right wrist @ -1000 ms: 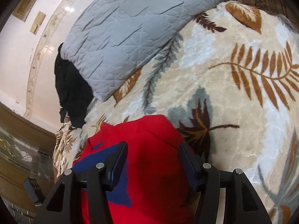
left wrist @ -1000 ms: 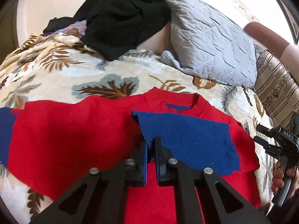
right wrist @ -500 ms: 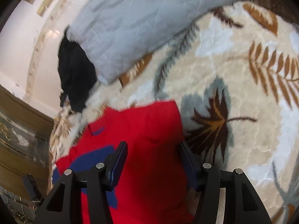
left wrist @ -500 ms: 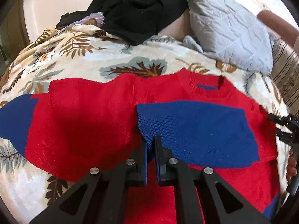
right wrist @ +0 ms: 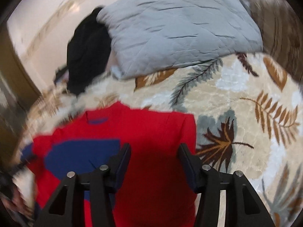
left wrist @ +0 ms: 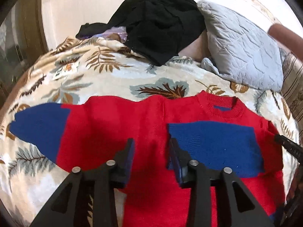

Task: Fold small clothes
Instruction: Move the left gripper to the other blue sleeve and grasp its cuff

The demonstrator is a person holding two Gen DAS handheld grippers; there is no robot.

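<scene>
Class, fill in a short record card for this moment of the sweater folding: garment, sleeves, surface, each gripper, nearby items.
garment: red knit sweater with blue cuffs, lying flat
sleeves: one blue-ended sleeve folded across the chest; the other sleeve stretched out sideways
surface: leaf-print plush blanket
left gripper: jaws just opened, nothing pinched, beside the folded cuff
right gripper: open above the red body, jaws narrowing
nearby: grey quilted pillow, black clothing heap

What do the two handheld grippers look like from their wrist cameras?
Both match: the left gripper and right gripper have matte black triangular linkage arms with cut-out openings, silver round pivot pins, and flat jaws faced with dark blue pads. No cables, markings or sleeves are visible.
</scene>
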